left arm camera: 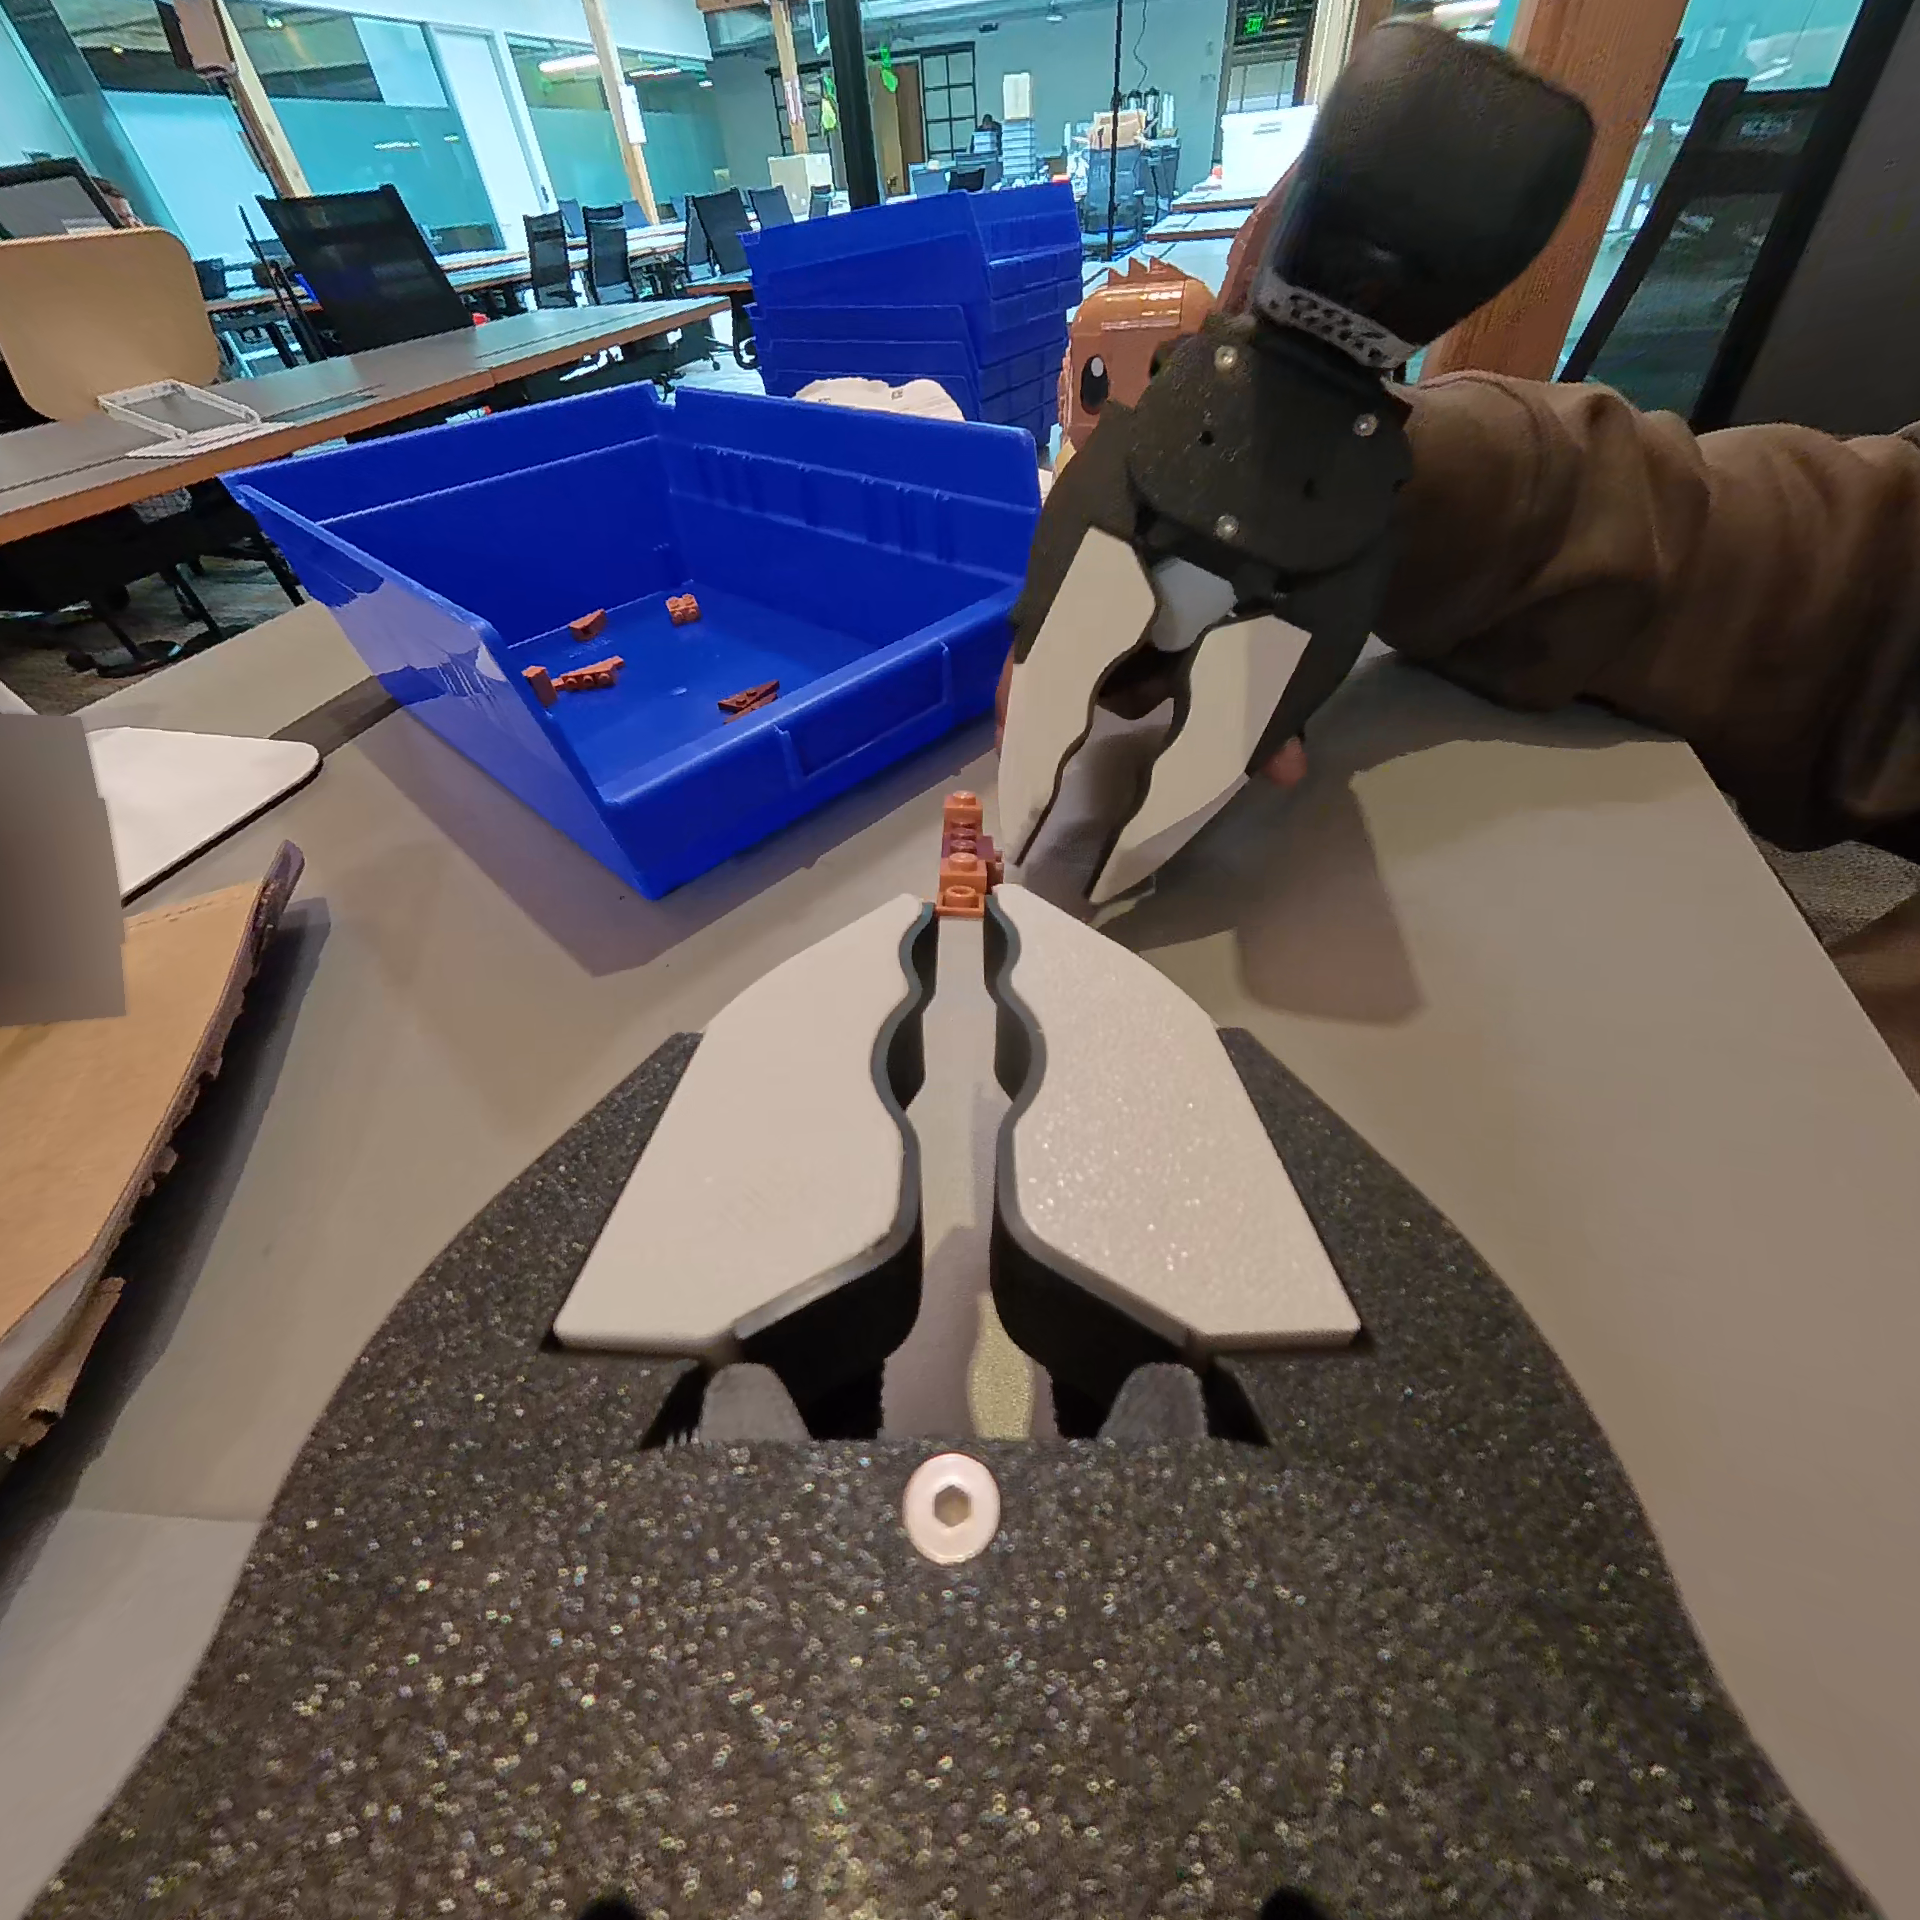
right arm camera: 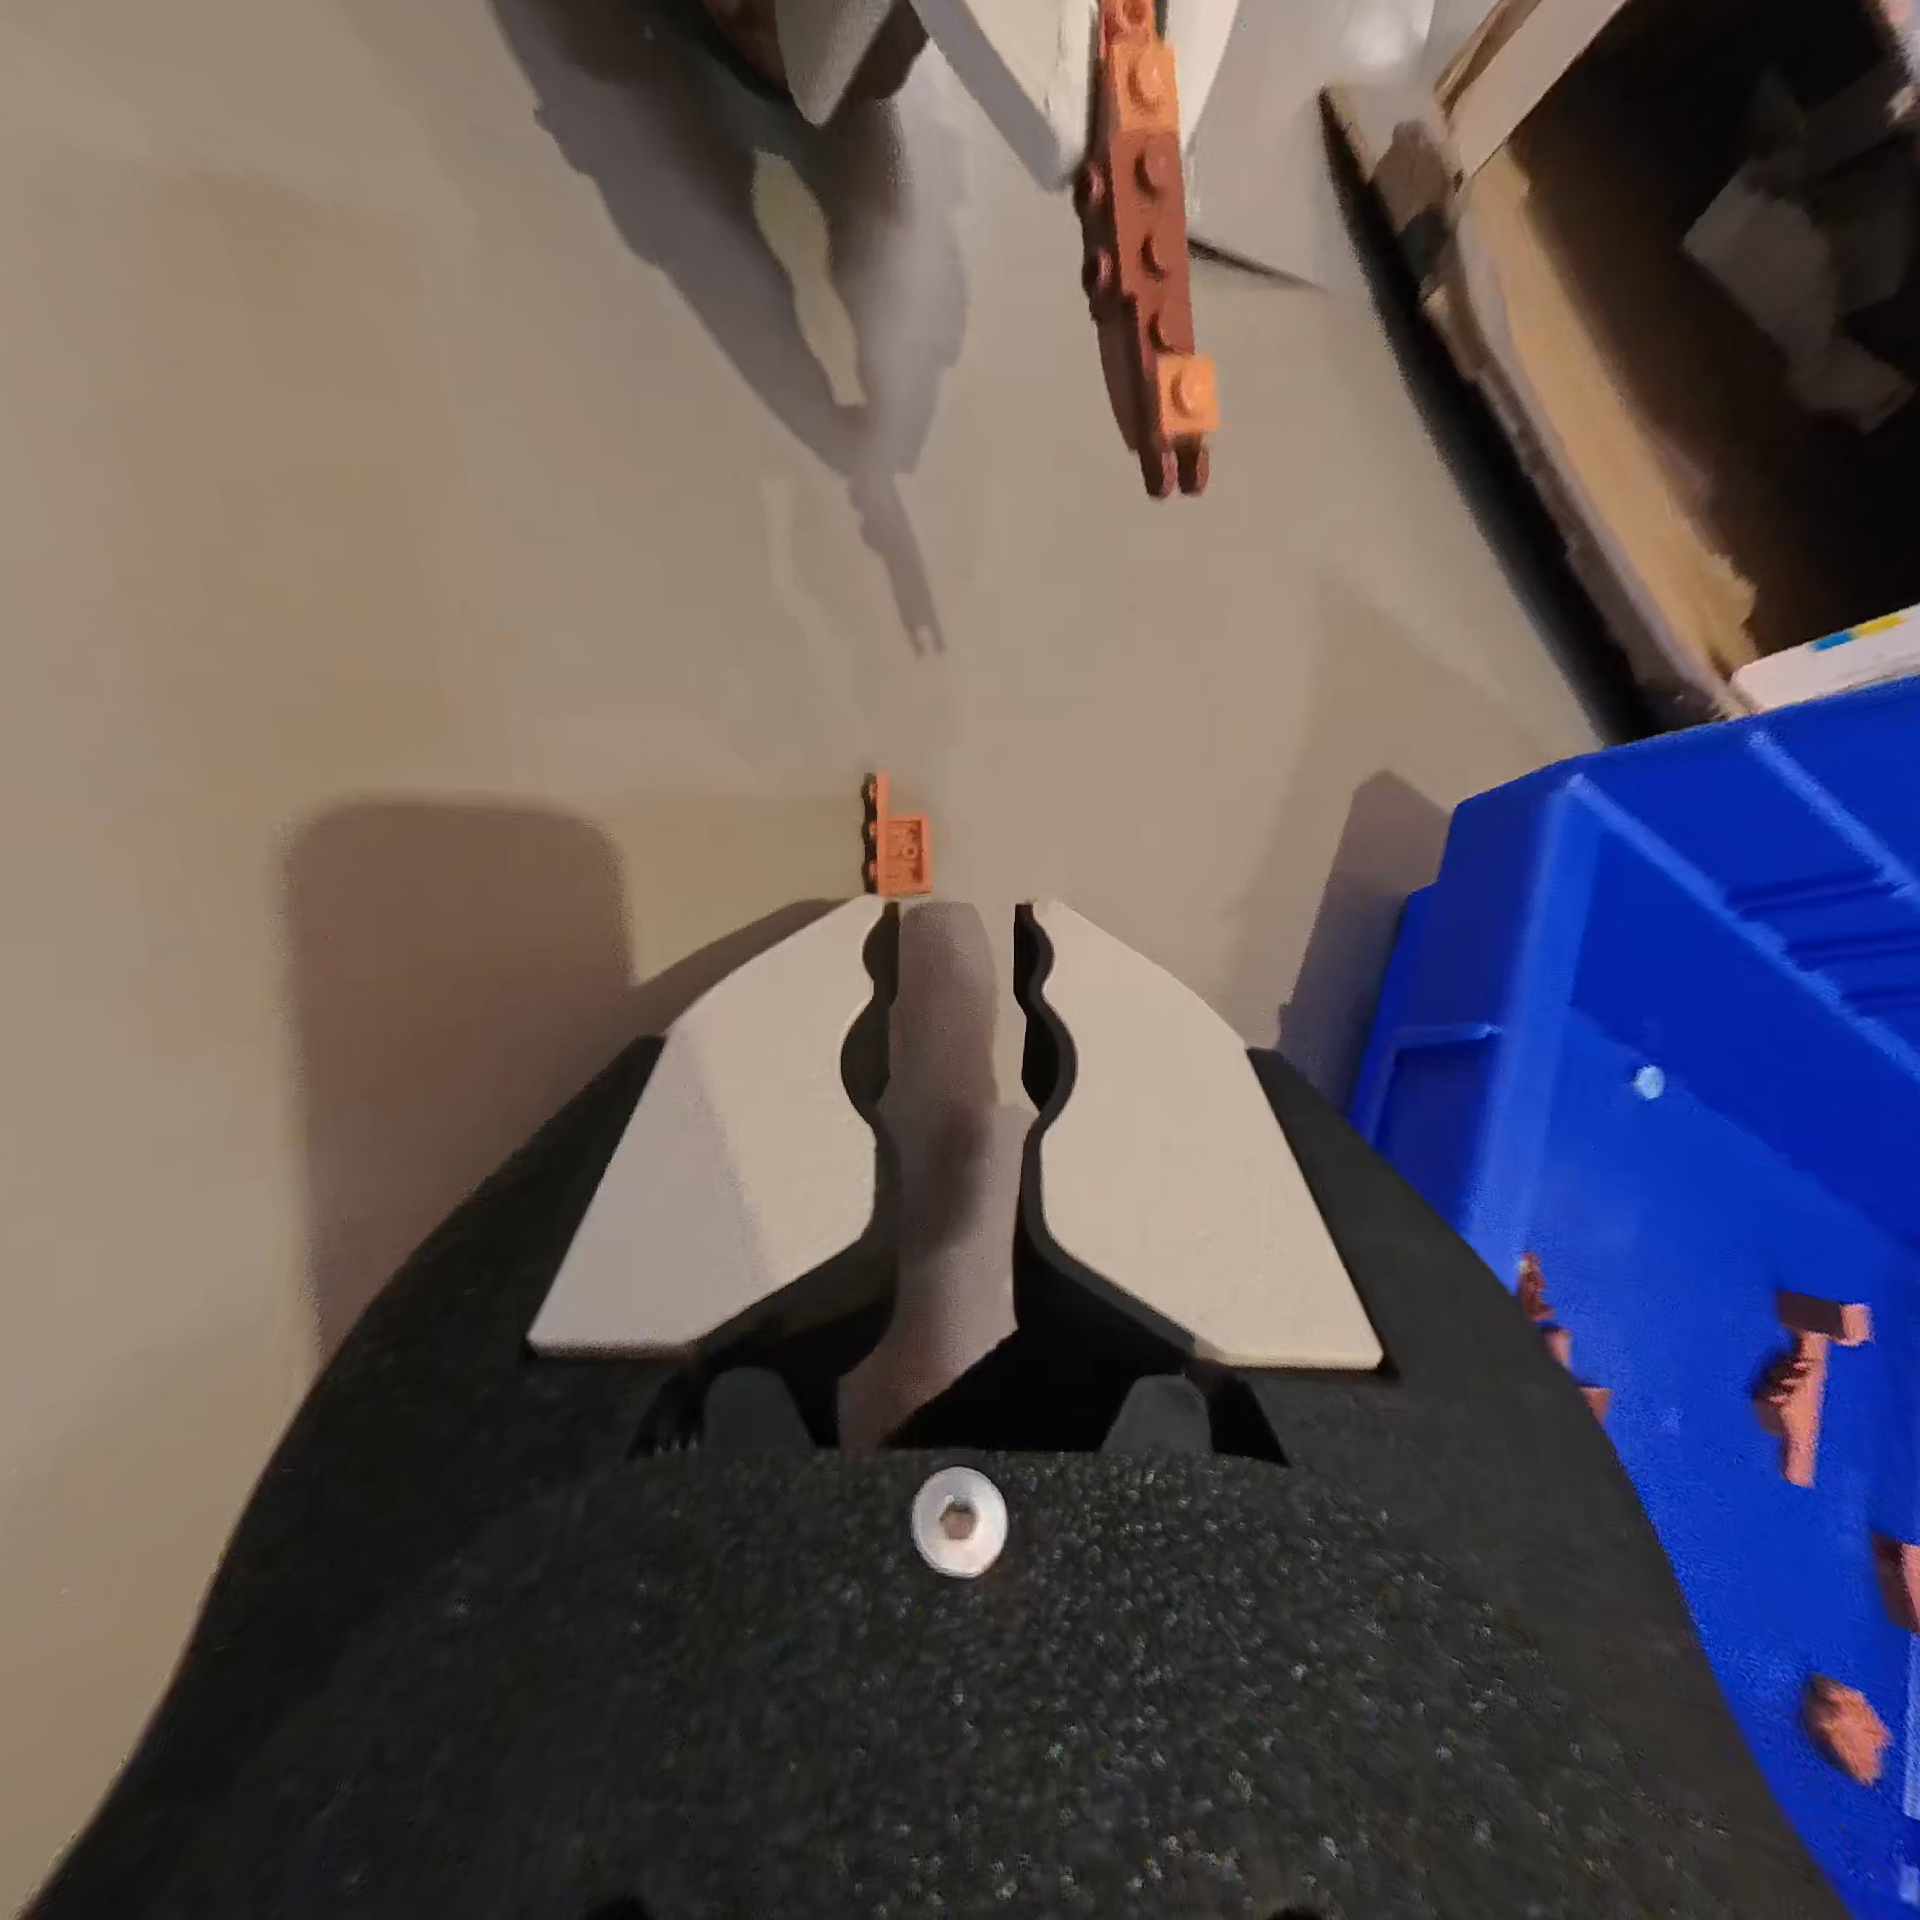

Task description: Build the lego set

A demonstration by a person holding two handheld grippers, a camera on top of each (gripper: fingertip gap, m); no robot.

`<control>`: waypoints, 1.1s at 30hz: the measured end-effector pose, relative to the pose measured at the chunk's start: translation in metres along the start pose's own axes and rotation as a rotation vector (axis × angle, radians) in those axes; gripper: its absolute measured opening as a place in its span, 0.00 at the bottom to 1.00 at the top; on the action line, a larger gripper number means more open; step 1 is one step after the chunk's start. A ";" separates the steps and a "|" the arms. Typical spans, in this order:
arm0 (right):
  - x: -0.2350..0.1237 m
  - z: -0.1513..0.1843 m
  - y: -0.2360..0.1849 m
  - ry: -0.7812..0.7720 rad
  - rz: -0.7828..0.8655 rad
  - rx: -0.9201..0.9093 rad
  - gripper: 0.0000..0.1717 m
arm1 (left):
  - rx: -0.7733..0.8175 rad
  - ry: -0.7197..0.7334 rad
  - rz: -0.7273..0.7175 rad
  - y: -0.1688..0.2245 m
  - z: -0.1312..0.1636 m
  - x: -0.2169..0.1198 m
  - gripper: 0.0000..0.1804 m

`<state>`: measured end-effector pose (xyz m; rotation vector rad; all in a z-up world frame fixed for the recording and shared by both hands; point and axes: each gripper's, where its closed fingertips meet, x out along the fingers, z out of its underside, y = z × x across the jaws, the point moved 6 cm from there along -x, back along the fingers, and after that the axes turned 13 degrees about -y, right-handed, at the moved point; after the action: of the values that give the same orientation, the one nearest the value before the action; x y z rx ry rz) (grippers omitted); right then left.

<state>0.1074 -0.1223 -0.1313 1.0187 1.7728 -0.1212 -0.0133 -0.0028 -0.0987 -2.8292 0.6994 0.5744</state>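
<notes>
My left gripper is shut on the end of a strip of joined brown and orange bricks and holds it over the grey table. The strip also shows at the top of the right wrist view, between the left fingers. My right gripper is open, tips down, close above the table. A small orange brick piece sits just past its left fingertip, not pressed between the pads. In the left wrist view the right gripper stands just right of the strip.
An open blue bin holding several loose brown bricks stands behind the strip; it is at the right in the right wrist view. Cardboard lies at the left. Stacked blue bins and a brown toy figure stand behind. A sleeve rests at the right.
</notes>
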 end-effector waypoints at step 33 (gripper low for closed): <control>0.018 -0.015 -0.014 0.025 -0.173 0.040 0.09 | 0.031 -0.054 0.039 0.005 0.003 0.004 0.04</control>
<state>0.0851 -0.1128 -0.1443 0.8969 1.8862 -0.2538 -0.0135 -0.0080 -0.1032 -2.7666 0.7491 0.6376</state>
